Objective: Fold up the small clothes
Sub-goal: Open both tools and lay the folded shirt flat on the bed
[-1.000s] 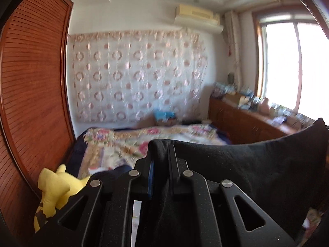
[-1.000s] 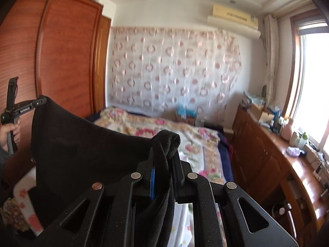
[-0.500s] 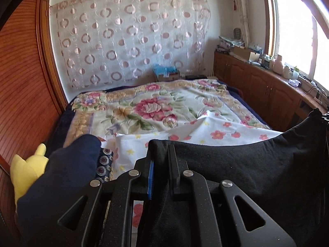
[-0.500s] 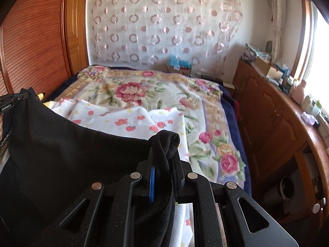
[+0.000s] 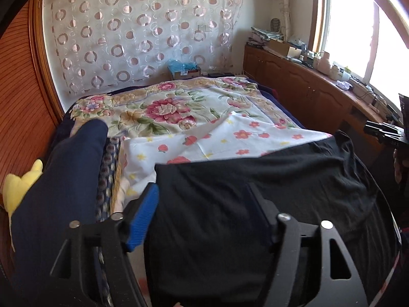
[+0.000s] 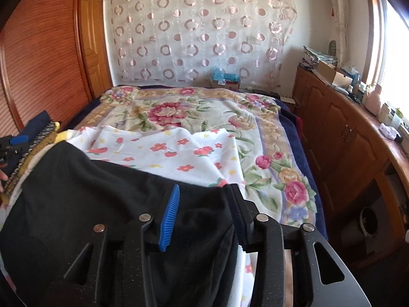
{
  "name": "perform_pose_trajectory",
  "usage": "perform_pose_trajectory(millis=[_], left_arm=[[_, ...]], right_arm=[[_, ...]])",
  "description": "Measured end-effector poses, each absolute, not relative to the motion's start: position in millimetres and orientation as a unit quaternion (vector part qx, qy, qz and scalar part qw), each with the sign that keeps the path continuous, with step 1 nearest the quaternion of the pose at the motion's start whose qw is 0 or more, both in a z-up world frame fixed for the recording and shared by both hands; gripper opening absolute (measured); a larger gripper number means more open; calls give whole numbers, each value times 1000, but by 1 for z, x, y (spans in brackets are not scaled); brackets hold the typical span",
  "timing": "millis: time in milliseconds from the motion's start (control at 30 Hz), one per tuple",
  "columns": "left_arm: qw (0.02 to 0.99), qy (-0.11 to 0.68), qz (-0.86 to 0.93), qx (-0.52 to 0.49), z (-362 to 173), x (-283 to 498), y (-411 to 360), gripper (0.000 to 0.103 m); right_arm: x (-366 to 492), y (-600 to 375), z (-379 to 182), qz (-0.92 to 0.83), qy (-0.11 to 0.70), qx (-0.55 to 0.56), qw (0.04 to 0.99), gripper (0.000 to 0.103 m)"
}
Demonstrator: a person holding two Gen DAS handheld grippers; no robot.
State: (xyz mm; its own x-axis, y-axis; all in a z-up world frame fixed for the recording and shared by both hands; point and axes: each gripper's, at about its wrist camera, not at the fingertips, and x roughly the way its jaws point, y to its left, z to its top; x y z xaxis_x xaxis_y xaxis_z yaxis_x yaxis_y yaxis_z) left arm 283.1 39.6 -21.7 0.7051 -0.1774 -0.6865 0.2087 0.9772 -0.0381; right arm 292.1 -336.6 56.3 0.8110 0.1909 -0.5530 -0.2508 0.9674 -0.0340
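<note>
Lying spread across the near end of the bed [image 5: 179,107], over a white flowered sheet [image 6: 179,151]: black garment [image 5: 255,179]. Having just been opening, left gripper [image 5: 202,192] standing wide, cloth loose between unpressing pads. Likewise just opening, right gripper [image 6: 204,194], narrower, garment's edge slack between its fingers. Sitting alongside at left: folded navy clothing [image 5: 71,174].

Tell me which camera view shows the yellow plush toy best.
The left wrist view, the only one showing it: the yellow plush toy sits at the left edge, partly hidden behind a folded navy blue garment. The right wrist view shows none of it, only that garment's far end.
</note>
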Motion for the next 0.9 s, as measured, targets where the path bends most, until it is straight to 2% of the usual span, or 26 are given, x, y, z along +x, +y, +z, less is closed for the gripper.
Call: perform_pose_trajectory(millis=[100,433,900], left_arm=[[917,384,-107,32,-34,260,36,76],[898,429,-101,16,-83,211,43,80],[893,442,-77,16,-108,213,45,80]], right_arm=[[261,-338,58,122,276,-48,952,50],[203,-351,12,119,335,-11,935,51],[222,-355,14,73,375,-18,924,51]])
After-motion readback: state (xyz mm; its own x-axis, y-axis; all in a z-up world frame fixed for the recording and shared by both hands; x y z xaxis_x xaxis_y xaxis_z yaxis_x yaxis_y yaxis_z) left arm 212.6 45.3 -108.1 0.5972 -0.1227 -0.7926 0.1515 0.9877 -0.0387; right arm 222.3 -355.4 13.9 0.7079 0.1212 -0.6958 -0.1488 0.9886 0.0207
